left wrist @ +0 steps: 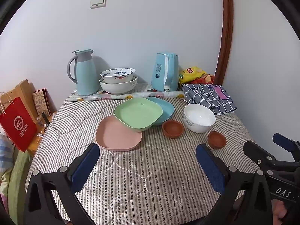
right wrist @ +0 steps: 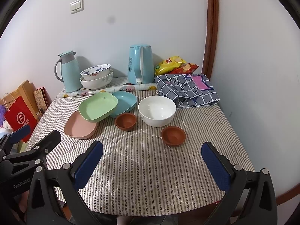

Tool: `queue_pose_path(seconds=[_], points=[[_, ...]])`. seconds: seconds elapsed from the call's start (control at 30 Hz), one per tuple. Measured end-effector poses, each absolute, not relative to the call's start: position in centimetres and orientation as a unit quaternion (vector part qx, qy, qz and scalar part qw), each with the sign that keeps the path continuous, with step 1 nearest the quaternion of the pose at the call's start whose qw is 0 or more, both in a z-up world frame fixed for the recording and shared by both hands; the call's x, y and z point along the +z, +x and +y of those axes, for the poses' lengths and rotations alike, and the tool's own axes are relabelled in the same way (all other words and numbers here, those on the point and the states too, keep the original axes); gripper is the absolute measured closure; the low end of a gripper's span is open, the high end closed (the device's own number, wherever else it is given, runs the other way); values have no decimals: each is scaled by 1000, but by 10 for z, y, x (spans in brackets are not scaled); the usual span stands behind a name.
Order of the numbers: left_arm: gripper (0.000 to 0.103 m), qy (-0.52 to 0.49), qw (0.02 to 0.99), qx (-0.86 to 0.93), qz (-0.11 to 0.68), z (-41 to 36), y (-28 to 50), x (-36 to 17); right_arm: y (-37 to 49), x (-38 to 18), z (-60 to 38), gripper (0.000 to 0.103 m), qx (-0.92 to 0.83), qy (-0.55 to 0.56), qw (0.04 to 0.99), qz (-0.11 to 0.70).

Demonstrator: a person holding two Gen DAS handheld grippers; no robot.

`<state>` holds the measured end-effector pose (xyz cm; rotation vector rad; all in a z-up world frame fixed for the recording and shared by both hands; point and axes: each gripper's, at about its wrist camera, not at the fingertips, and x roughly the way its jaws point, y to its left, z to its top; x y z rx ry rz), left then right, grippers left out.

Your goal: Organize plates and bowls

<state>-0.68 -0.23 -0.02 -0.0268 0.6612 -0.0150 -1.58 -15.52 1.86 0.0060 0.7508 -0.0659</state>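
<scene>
"DAS" is printed in white on black body of right gripper (left wrist: 277,150), seen at left-wrist view's edge. "GenRobot" is printed on left gripper (right wrist: 33,136) body in right-wrist view. Chinese characters and round logo are shown on red paper bag (left wrist: 17,124); exact characters cannot be made out. Kettle (left wrist: 165,72) label is illegible.

Striped quilted table (right wrist: 142,170) under plates (right wrist: 97,106), bowls (right wrist: 156,110), kettle (right wrist: 140,63), cloth (right wrist: 187,91).

White wall (left wrist: 150,28) (wooden door frame (left wrist: 226,37))
</scene>
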Motion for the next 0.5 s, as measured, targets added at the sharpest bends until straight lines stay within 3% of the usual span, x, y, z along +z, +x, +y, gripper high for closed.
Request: queue_pose_path(seconds=[0.5], points=[[0, -11, 946, -5, 325, -3, -7, -2, -18, 16, -158, 0, -33, 6, 930, 365]])
